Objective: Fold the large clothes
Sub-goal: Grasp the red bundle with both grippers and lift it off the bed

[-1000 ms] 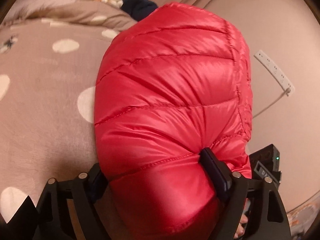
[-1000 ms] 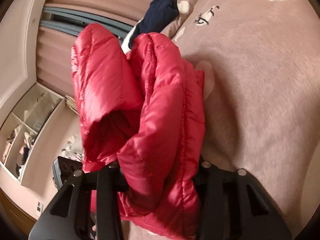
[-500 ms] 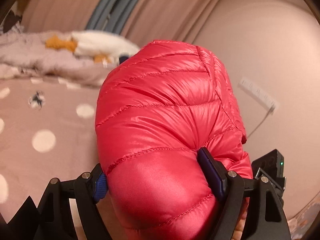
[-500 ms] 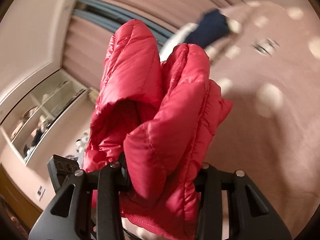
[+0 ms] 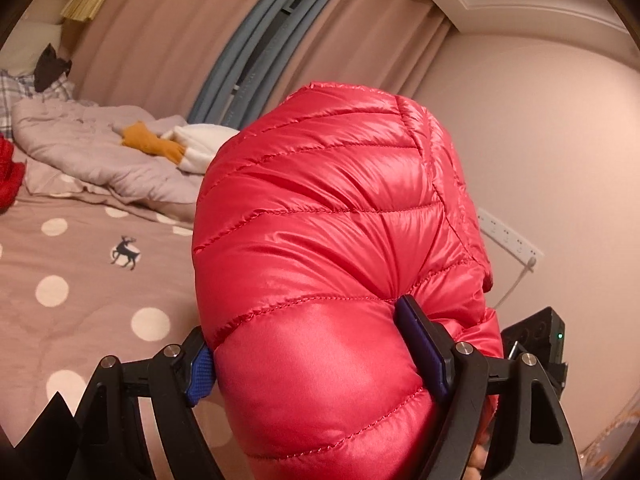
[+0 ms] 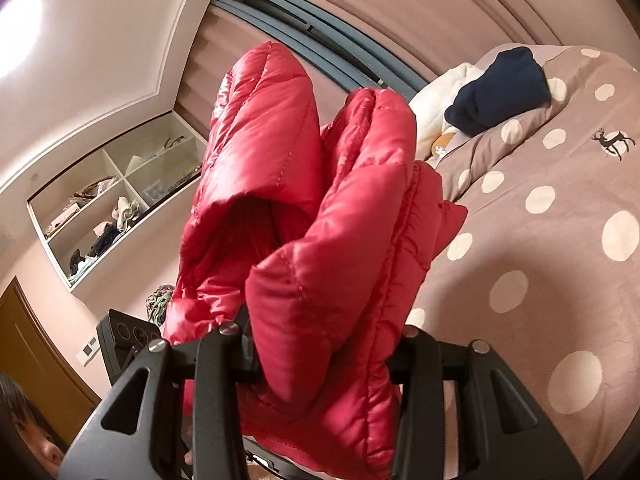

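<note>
Aloft — red jacket (image 5: 332, 264), both grippers clamped

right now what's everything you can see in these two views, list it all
puffer jacket: 1, shiny red, held up above the bed, clamped by both grippers
bedcover: 1, brown with pale dots and deer, under the jacket
crumpled quilt: 1, pale lilac, far end of bed
navy garment: 1, dark blue, on the bed's far end
power strip: 1, white, on the wall
wall shelf: 1, white, cluttered
left gripper: 1, black, fingers shut on jacket
right gripper: 1, black, fingers shut on jacket
</note>
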A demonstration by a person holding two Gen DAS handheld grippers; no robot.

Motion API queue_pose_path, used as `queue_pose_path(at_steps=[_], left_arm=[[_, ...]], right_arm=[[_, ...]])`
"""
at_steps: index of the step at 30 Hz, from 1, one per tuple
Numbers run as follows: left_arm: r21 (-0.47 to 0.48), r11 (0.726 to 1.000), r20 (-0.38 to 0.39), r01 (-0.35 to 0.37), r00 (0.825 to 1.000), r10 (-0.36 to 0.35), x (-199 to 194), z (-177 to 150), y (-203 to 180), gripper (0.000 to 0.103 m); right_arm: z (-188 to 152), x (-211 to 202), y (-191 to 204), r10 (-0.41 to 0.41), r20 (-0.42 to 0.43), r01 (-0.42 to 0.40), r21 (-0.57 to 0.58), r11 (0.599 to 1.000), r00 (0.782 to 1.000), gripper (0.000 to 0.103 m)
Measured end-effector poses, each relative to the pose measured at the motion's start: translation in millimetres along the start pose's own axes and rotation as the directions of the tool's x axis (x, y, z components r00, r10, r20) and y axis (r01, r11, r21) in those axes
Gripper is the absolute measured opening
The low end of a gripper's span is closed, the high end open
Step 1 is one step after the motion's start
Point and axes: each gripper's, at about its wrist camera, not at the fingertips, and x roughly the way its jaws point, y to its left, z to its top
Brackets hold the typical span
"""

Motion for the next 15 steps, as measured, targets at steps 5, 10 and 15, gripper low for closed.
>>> queue_pose_path(at_steps=[5,10,15], left_arm=[[0.002,1.000,0.008,-0.023,1.000,0.023,-12.4,0.8,6.3,0.080],[-0.006,0.999,0.013,-0.042,0.999,0.042,-21.5,3.4,10.5,0.080],[-0.008,0.999,0.028,-0.053,0.998,0.053,-34.4,-0.9,3.6,0.080]], right_arm=[[-5.9,6.1,2.6,0.015,-0.021,-0.015,-0.001,1.000,1.000,0.041],[-13.2,13.0,7.7,0.032,-0.024,-0.032,0.003,0.999,0.999,0.042],[-14.2,16.9,13.6,0.044,-0.035,-0.044,-0.007,0.999,0.998,0.042]])
